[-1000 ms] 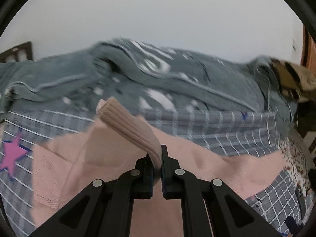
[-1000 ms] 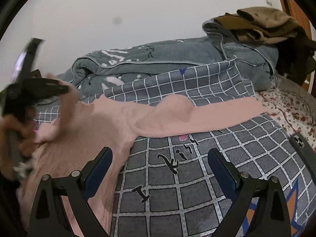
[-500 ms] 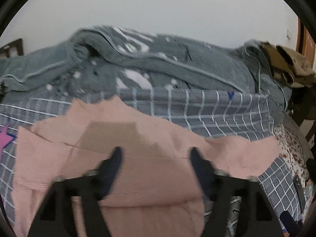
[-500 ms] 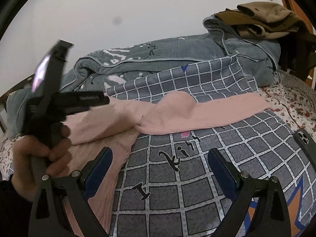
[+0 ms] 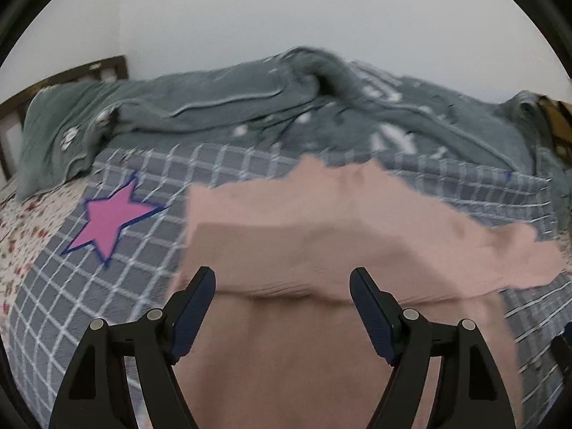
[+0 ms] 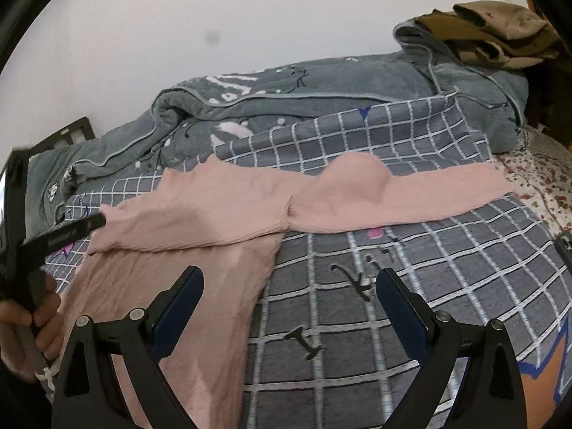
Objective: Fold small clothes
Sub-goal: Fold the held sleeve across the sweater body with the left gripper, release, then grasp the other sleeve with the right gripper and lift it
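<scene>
A pink ribbed top [image 5: 321, 232] lies flat on the grey checked blanket [image 5: 150, 279]. Its left sleeve is folded over the body, and its right sleeve [image 6: 411, 196] stretches out to the right. My left gripper [image 5: 282, 286] hovers open above the folded sleeve with nothing between its fingers. In the right wrist view a hand [image 6: 32, 321] holds that gripper at the left edge, beside the pink top [image 6: 200, 214]. My right gripper [image 6: 289, 286] stands open over the top's right side seam and the blanket, holding nothing.
A rumpled grey quilt [image 6: 286, 89] runs along the wall behind the blanket. Brown clothes [image 6: 493, 32] are piled on it at the far right. A pink star [image 5: 107, 218] marks the blanket left of the top. A dark headboard [image 5: 71, 75] stands at the left.
My left gripper let go of the pink sleeve, opened wide and drew back to the left. The sleeve now lies folded across the top. The right gripper stayed open and barely moved.
</scene>
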Action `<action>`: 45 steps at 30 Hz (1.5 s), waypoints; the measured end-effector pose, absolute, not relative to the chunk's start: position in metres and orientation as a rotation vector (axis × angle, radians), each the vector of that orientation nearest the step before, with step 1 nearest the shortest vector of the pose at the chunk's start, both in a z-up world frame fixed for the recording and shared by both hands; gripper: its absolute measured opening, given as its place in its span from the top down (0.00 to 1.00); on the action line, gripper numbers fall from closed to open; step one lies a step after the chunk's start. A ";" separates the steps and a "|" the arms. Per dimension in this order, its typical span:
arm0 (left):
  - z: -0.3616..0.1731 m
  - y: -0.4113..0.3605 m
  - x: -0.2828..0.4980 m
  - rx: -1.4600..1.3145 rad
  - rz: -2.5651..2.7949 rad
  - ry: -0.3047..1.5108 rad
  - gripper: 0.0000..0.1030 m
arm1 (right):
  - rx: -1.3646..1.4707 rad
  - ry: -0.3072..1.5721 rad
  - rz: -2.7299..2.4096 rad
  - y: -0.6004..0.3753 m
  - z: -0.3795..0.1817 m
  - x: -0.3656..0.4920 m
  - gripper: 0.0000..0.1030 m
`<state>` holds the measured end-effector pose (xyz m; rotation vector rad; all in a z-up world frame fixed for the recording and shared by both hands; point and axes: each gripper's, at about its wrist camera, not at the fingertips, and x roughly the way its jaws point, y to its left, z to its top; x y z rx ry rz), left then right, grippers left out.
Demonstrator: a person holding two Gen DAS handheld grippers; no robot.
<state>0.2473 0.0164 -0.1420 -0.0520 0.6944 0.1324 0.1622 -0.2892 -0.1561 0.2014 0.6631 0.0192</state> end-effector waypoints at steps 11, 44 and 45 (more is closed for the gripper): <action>-0.159 0.053 0.250 -0.060 0.131 0.710 0.26 | 0.123 0.688 -0.024 -0.276 -0.162 0.168 0.16; -0.174 -0.025 0.291 0.009 0.063 0.723 0.26 | 0.196 0.721 -0.150 -0.481 -0.155 0.219 0.37; -0.173 -0.024 0.291 0.006 0.065 0.714 0.26 | 0.207 0.738 -0.149 -0.485 -0.159 0.225 0.38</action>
